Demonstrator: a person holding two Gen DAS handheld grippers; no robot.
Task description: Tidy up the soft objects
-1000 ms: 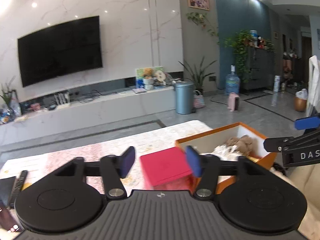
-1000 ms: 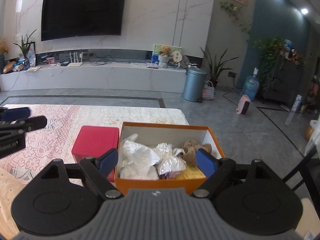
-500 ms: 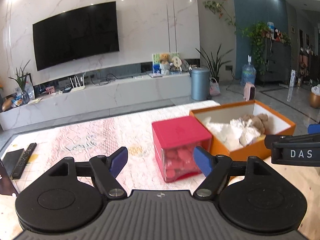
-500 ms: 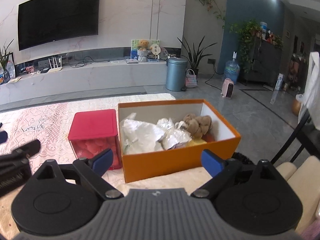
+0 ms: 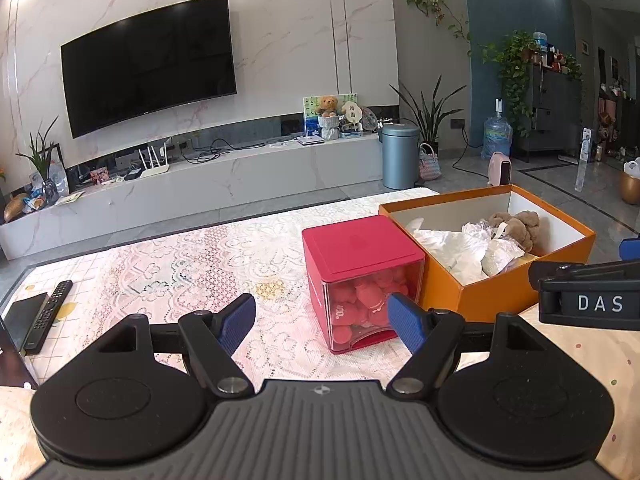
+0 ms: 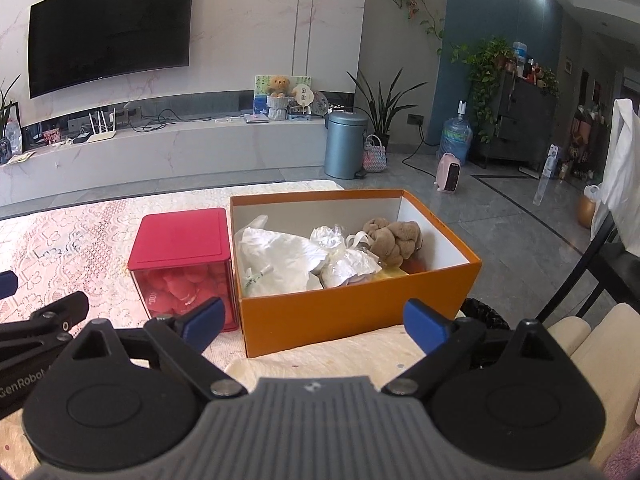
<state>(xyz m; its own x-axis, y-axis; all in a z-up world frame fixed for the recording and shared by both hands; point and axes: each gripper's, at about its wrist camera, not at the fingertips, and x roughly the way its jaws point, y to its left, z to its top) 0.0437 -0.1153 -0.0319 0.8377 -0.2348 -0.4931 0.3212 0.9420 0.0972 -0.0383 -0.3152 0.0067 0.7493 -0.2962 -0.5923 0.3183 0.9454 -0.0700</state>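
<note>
Soft toys and crumpled white wrappings lie heaped in the open orange cardboard box on the lace-covered counter, touching a red-lidded clear cube of pompoms. Left gripper and right gripper hover wide, empty, seemingly to choose.

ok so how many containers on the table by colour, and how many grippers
red lidded clear cube container of pink soft balls: 1
orange open cardboard box of soft items: 1
left gripper, fingers apart, holding nothing: 1
right gripper, fingers apart, holding nothing: 1
total: 4
</note>
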